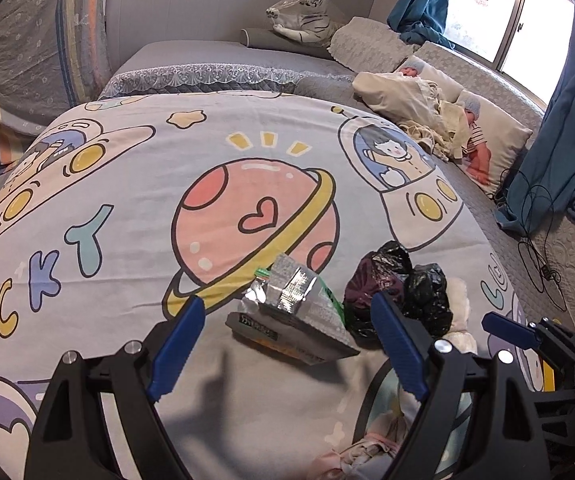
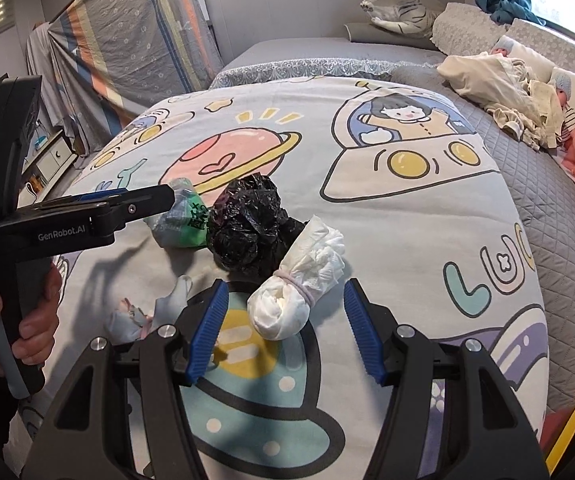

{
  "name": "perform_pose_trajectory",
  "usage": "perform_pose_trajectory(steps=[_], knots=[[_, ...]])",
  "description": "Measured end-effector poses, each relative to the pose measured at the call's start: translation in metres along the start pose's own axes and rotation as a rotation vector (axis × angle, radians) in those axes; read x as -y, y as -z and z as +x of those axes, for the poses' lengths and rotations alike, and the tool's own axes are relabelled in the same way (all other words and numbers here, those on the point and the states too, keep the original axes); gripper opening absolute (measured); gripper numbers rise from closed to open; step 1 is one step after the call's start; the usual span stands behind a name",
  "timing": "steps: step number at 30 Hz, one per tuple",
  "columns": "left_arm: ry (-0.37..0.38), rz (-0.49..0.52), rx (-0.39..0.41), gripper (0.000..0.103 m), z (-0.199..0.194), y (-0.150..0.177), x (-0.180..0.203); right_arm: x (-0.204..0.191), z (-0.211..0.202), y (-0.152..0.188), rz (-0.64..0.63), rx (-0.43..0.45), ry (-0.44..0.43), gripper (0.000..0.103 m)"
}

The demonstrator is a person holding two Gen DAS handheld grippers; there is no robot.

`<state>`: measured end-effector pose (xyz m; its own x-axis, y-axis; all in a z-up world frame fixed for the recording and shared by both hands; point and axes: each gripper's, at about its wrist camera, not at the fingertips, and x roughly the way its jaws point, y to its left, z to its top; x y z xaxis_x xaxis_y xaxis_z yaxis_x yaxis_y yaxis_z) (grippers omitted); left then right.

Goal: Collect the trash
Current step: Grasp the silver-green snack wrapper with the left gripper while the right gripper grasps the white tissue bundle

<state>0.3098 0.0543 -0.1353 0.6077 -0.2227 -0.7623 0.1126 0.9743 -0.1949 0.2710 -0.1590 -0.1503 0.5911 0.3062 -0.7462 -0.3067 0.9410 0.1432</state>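
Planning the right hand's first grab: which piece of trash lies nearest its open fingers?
The white rolled bundle, tied with a band, just ahead of the right hand-held gripper. The black bag and silver-green wrapper lie farther.

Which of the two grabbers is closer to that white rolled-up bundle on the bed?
Right. The right gripper is open with the white bundle just ahead between its fingers; the left gripper is off to the side, over the silver foil wrapper.

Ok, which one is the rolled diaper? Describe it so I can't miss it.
On the cartoon space quilt covering the bed, a cluster of trash lies near the front edge. The diaper sits rightmost, just ahead of the open right tongs, beside the crumpled black bag: the only white bundle, rolled and cinched by a band.
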Motion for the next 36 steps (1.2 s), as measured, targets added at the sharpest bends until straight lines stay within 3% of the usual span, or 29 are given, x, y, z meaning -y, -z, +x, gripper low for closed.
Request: perform_pose_trajectory(steps=[12, 16, 20, 28, 36], knots=[[-0.015, -0.021, -0.037, 0.081, 0.023, 0.004, -0.009, 0.007, 0.03, -0.003, 0.011, -0.05, -0.003, 0.056], [-0.014, -0.016, -0.042, 0.071, 0.027, 0.005, -0.008, 0.01, 0.034, -0.003, 0.021, -0.058, -0.012, 0.051], [-0.009, -0.013, -0.047, 0.07, 0.03, 0.008, -0.008, 0.009, 0.035, -0.003, 0.014, -0.057, -0.021, 0.045], [-0.025, 0.001, -0.024, 0.044, 0.024, 0.008, -0.005, 0.008, 0.03, -0.001, 0.008, -0.054, -0.013, 0.033], [-0.044, 0.01, -0.019, 0.04, 0.021, 0.008, -0.002, 0.008, 0.019, -0.002, 0.008, -0.025, 0.003, 0.028]])
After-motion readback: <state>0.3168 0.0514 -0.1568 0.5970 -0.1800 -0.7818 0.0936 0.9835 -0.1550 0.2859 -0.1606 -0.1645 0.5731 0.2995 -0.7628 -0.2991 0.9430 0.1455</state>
